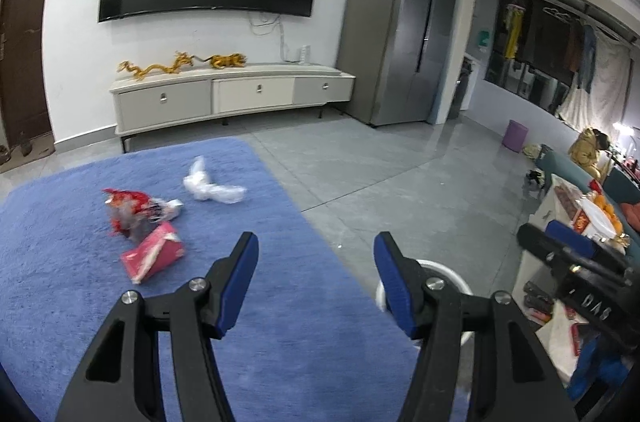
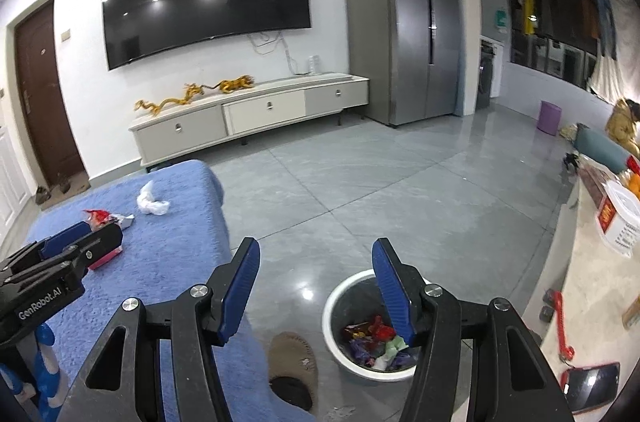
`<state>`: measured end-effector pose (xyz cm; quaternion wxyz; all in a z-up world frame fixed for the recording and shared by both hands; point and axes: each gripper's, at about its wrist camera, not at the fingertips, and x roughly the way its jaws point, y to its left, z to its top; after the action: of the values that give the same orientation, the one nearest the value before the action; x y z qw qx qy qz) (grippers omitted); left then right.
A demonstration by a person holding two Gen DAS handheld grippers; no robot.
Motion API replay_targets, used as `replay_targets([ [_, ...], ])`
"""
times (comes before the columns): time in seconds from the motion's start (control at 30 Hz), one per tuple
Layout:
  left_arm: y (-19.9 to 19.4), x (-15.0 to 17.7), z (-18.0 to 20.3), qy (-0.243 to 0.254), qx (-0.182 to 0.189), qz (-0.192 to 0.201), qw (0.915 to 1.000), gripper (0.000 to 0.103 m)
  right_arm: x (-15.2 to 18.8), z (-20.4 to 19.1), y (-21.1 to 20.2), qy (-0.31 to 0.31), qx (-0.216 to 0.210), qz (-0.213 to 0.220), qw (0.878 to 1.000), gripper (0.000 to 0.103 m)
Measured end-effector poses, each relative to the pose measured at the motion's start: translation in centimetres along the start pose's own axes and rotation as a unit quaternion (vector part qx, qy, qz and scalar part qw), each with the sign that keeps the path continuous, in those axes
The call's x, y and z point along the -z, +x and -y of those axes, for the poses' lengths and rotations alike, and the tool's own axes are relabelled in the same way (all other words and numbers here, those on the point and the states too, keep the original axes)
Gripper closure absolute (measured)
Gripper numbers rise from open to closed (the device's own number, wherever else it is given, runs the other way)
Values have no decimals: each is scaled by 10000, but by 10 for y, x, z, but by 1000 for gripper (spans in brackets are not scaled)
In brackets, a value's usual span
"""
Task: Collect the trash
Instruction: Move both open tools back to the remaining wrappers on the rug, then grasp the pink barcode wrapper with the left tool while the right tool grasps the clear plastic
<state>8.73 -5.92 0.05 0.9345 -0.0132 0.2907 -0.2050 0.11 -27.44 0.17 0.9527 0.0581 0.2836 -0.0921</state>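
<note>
1. Trash lay on the blue rug [image 1: 60, 262] at left centre of the left wrist view: a white crumpled bag [image 1: 212, 188], a red wrapper [image 1: 132, 208] and a pink packet [image 1: 154, 256], all close together
2. Left gripper [image 1: 316, 266] stood about half open at lower centre, with nothing between its blue pads
3. Right gripper [image 2: 316, 270] was likewise half open and empty
4. White bin [image 2: 340, 306], holding coloured wrappers, sat on the grey floor at lower centre of the right wrist view, partly behind the right-hand finger
</note>
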Motion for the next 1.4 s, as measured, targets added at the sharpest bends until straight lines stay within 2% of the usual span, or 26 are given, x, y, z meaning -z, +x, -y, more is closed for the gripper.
replay_targets([
  [0.23,24,9,-80,-189,-589,-197,9979,45,-11,-49,46,-384,-599,-250,9972,47],
  [0.43,49,18,-128,-119,-800,-454,9957,45,-20,-103,109,-772,-1340,-595,9862,44],
  [0.63,72,20,-151,-111,-679,-722,9950,45,-30,-152,182,-1199,-1921,-967,9692,41],
  [0.77,86,21,-159,-219,-201,-982,9947,45,-40,-182,221,-1448,-2153,-1029,9603,41],
  [0.93,103,23,-169,-469,188,-1388,9890,44,-45,-208,251,-1666,-2390,-1176,9494,40],
  [1.03,104,22,-170,-513,254,-1401,9885,45,-42,-212,261,-1650,-2530,-1411,9428,40],
  [1.1,104,23,-167,-453,228,-1413,9887,45,-40,-213,268,-1684,-2534,-1541,9400,49],
  [1.17,105,22,-163,-356,203,-1420,9890,58,-40,-211,263,-1691,-2557,-1497,9400,64],
  [1.23,106,23,-162,-283,176,-1417,9893,67,-38,-206,255,-1712,-2561,-1461,9401,73],
  [1.4,95,29,-156,-238,200,-1348,9904,74,-26,-189,230,-1617,-2544,-1389,9433,79],
])
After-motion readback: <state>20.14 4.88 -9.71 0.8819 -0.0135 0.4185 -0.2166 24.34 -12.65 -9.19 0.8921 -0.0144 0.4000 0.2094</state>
